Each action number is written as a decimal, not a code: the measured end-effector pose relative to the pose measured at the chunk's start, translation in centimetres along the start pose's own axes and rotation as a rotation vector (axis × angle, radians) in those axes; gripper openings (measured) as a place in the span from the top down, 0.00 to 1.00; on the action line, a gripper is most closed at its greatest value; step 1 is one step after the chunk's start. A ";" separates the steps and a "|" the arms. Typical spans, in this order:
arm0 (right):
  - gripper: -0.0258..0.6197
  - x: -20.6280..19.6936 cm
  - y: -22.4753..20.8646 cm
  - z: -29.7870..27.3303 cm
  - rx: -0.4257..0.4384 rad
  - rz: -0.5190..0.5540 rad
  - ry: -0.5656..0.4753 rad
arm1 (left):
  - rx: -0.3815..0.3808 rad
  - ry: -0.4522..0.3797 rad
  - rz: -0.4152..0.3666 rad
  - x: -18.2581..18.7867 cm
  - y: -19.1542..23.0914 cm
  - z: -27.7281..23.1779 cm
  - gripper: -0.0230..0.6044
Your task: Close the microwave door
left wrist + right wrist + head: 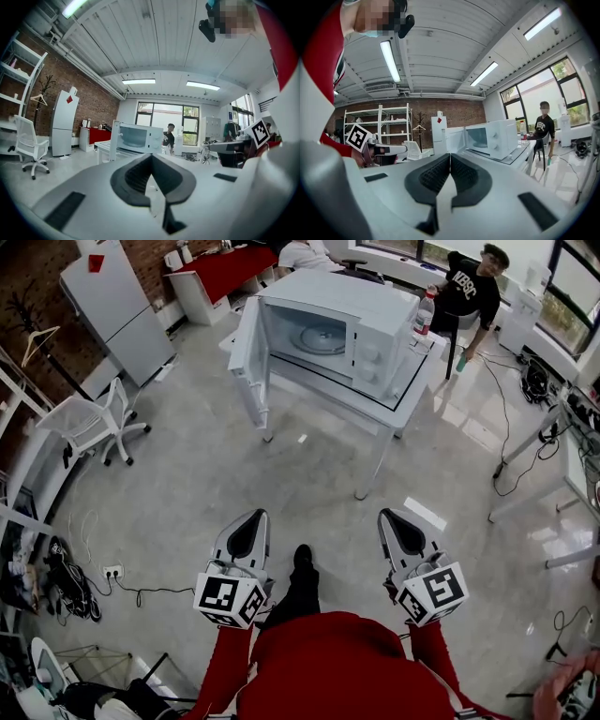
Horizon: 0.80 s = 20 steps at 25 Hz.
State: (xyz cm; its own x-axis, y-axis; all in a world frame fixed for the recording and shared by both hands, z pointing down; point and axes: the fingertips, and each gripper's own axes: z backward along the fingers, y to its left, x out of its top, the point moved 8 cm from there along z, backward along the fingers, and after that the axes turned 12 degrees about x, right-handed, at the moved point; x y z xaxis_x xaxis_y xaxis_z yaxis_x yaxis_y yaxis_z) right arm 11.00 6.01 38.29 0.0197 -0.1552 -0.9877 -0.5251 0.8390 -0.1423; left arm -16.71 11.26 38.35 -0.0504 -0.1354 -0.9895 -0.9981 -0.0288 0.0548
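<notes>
A person in a red top stands well back from a white microwave (361,329) on a white table (405,401), a hand-held gripper in each hand, both pointing roughly level toward it; the left gripper (251,519) and the right gripper (392,517) each have their jaws pressed together with nothing between them, as each gripper's own view shows. The microwave door (251,357) hangs wide open at the oven's left side, swung out toward the person, the glass turntable visible inside. The step in hand looks like the approach, the closing itself not yet begun; closed jaws suit the job, since the door wants a push and not a grip; it would likely go best with the left gripper brought round to the door's outer face near its free edge, far from the hinge, then pressed in an arc toward the cavity until the latch catches, gently enough not to slide the oven on the table. The floor (206,465) between the person and the table lies open; a white office chair (94,423) stands off to the left, well apart from the door; cables (511,442) trail on the floor to the right; a seated person (473,292) is just beyond the table's far corner, near a bottle (425,313).
</notes>
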 end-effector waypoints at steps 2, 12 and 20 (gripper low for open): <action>0.94 0.6 -1.3 -2.2 -0.012 0.006 0.000 | -0.004 -0.006 -0.015 0.6 1.5 -2.0 0.95; 0.94 3.5 -6.5 -13.1 -0.049 0.025 0.008 | -0.035 -0.030 -0.010 3.1 8.6 -11.7 0.95; 0.94 2.9 -8.0 -13.6 -0.071 0.019 0.026 | -0.054 -0.073 -0.017 3.3 9.3 -13.8 0.95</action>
State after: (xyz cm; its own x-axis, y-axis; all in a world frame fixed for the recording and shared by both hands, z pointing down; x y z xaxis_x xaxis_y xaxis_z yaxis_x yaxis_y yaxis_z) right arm 3.68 -8.27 37.40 -0.0117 -0.1540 -0.9880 -0.5840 0.8031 -0.1183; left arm -25.68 -3.08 37.42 -0.0378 -0.0622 -0.9973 -0.9955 -0.0845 0.0430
